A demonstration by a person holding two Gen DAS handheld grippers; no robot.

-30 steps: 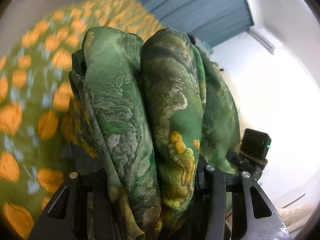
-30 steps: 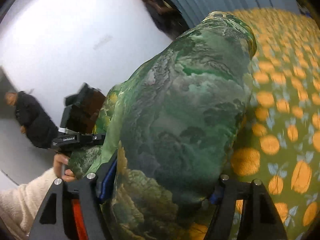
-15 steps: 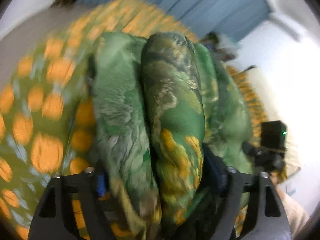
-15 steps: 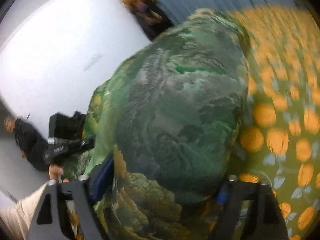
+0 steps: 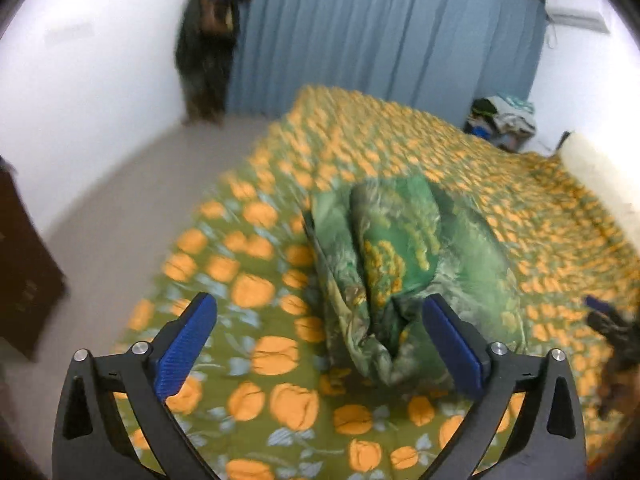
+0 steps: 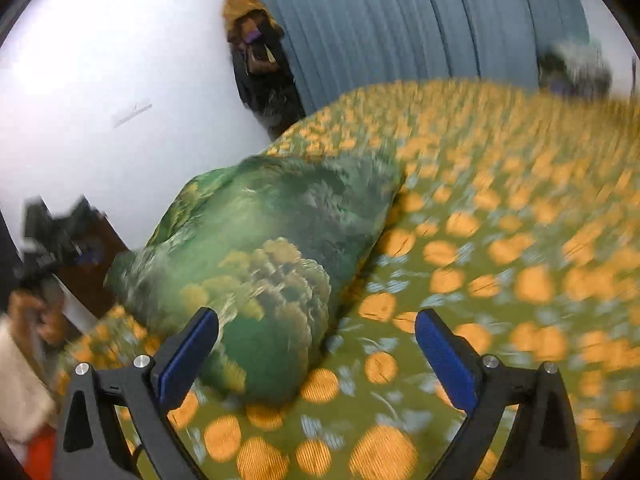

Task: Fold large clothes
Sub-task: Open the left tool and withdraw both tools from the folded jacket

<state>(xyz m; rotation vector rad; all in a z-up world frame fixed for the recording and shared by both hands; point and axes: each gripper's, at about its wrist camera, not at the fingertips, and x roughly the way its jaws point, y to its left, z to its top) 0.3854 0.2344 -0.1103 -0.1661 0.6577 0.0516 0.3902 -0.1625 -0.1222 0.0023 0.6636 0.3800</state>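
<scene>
- The left gripper (image 5: pixel 320 322) is wide open; its two blue pads (image 5: pixel 186 344) stand far apart and hold nothing.
- The folded green garment (image 5: pixel 404 264) lies on the bedspread (image 5: pixel 256 364), ahead of the left gripper; its near end reaches the gap between the fingers but touches neither pad.
- The garment is a thick bundle of patterned green cloth with yellow patches, and several folded layers show at its near end.
- The right gripper (image 6: pixel 316 332) is also wide open, and nothing is between its blue pads (image 6: pixel 442 354).
- In the right wrist view the garment (image 6: pixel 260 248) rests on the bedspread (image 6: pixel 500 280), to the left side of the gap; its near end is just beside the left pad, and I cannot tell if it touches.
- The bedspread is olive green with orange fruit shapes.
- Behind the bed hangs a blue curtain (image 5: pixel 384 36), and dark clothes (image 5: pixel 208 40) hang at the white wall beside it.
- A pile of clothes (image 5: pixel 504 114) lies in the far corner.
- Both views are blurred in places.
</scene>
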